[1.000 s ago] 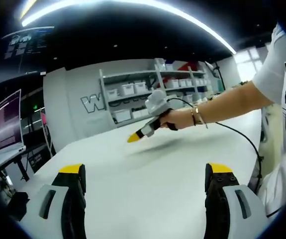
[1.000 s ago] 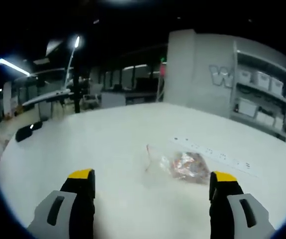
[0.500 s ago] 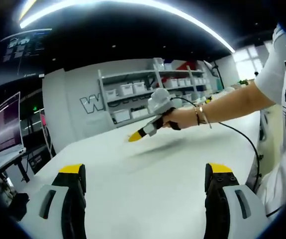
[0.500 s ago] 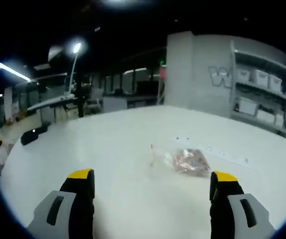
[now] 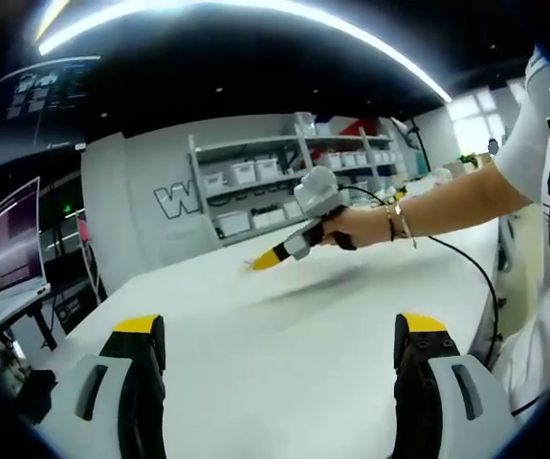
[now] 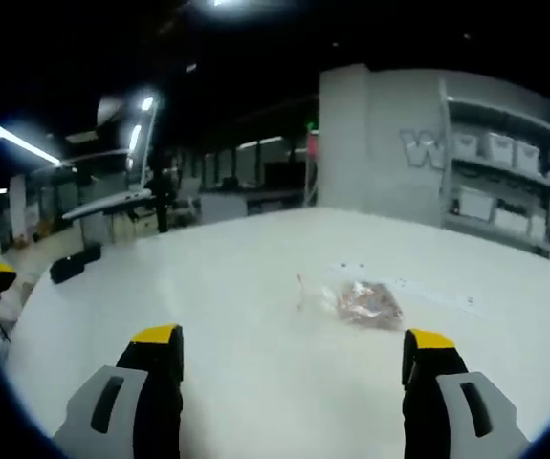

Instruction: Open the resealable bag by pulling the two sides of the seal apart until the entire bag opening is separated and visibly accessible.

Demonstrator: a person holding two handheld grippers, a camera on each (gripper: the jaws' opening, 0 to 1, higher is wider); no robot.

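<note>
- Clearly, the resealable bag lies flat on the white tabletop, ahead of the right gripper and a little toward its right jaw; it is well apart from the jaws and nothing touches it.
- The bag is clear, with brownish contents inside and a thin reddish strip at its left end; I judge this strip to be the seal, but it is too blurred to be sure.
- The right gripper has its jaws spread wide with nothing between them.
- The left gripper also has its jaws wide apart and holds nothing; in the left gripper view the person's hand holds the right gripper above the tabletop.
- The step in hand is the approach. To do it well, I think each gripper should come to the seal end and take one side of the film only.
- A grasp on both layers together would keep the seal closed.
</note>
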